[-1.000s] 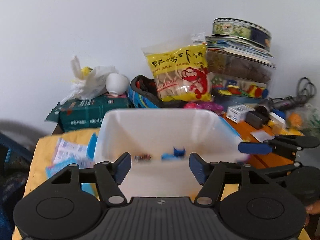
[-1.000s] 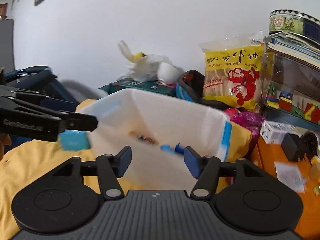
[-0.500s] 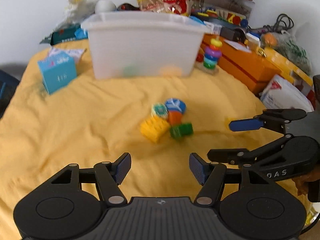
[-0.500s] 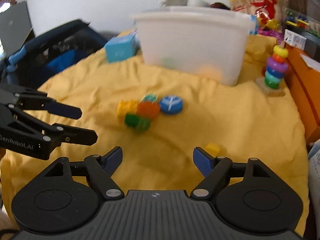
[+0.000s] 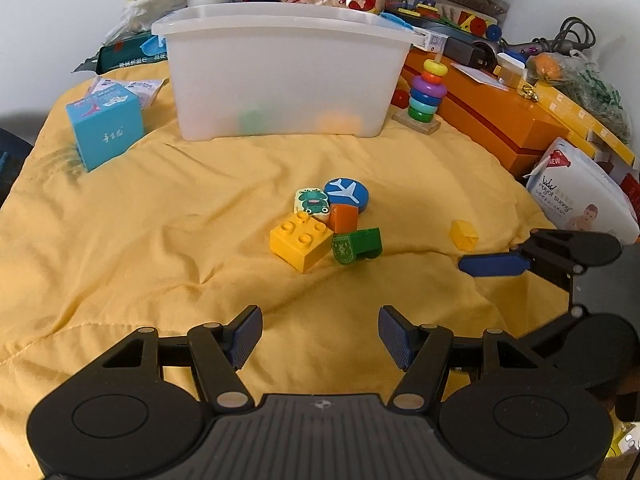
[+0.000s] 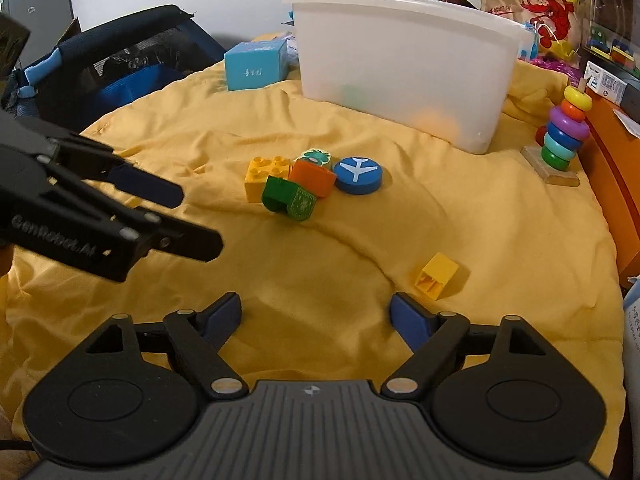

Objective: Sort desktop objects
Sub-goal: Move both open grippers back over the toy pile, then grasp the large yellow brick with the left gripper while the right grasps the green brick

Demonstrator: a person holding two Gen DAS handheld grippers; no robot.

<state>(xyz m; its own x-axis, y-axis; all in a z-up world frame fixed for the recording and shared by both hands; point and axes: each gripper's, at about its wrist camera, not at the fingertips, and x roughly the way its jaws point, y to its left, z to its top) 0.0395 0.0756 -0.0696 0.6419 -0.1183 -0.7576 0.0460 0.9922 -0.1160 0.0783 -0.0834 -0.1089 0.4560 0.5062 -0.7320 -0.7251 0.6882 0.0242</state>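
A toy cluster lies mid-cloth: a yellow brick (image 5: 300,244), green block (image 5: 356,246), orange block (image 5: 344,218), frog tile (image 5: 311,200) and blue airplane disc (image 5: 346,194). A small yellow block (image 5: 463,234) sits apart to the right, just ahead of my right gripper (image 6: 316,316). The white bin (image 5: 280,72) stands behind, with blurred coloured shapes inside. My left gripper (image 5: 320,336) hovers open short of the cluster, holding nothing. The right gripper is open and holds nothing too. In the right wrist view the cluster's green block (image 6: 288,200) is nearest.
On the yellow cloth (image 5: 160,240) are a light blue box (image 5: 105,130) at the left and a ring stacker (image 5: 426,96) right of the bin. An orange case (image 5: 500,128) and a white pack (image 5: 580,200) line the right edge. A dark chair (image 6: 120,76) is at the left.
Both grippers have drawn back from above the bin and tilted down over the cloth. The toy cluster and small yellow block now lie in front of them.
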